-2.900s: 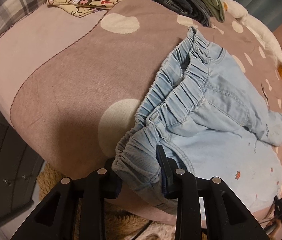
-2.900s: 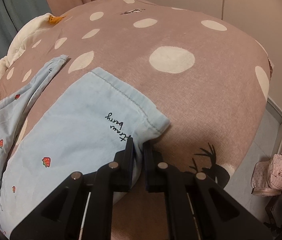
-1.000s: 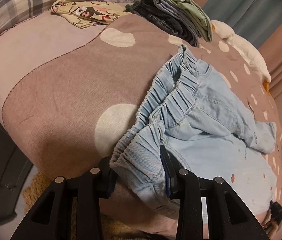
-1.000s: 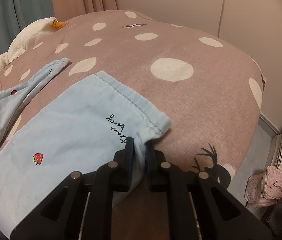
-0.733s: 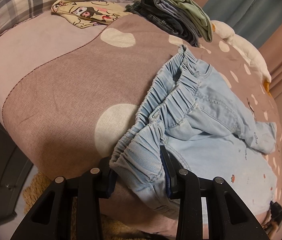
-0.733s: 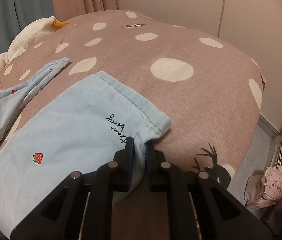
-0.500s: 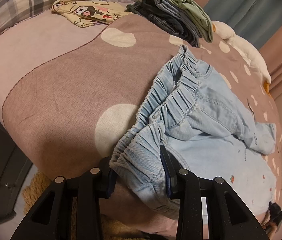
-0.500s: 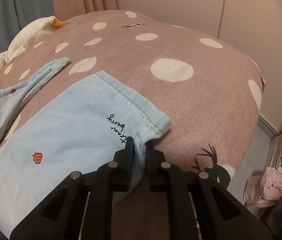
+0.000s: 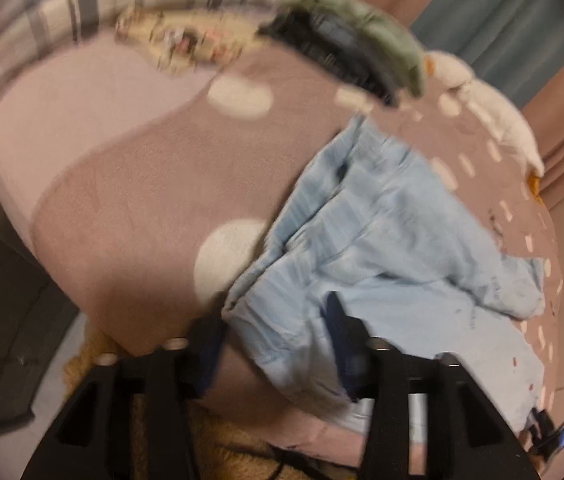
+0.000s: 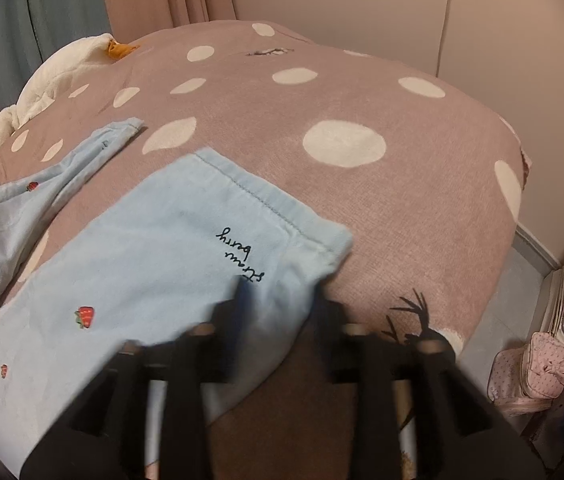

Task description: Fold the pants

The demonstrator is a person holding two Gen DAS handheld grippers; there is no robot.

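Pants (image 9: 393,240) of pale blue denim lie spread on the bed (image 9: 142,184), over its brown polka-dot blanket (image 10: 361,208). In the left wrist view the gathered waistband droops off the bed's near edge between the left gripper (image 9: 274,344) fingers, which have just been opening and stand apart; whether the cloth touches a pad is lost in blur. In the right wrist view a leg hem corner lies between the right gripper (image 10: 280,308) fingers, likewise just spread and apart from the cloth. Black script by that hem reads "straw berry", upside down; small red strawberries dot the leg toward 8 o'clock. The second leg runs off toward 10 o'clock. Bare blanket stretches from 12 to 3 o'clock of the hem. A stack of folded clothes (image 9: 345,52) sits at 12 o'clock of the waistband, well apart.
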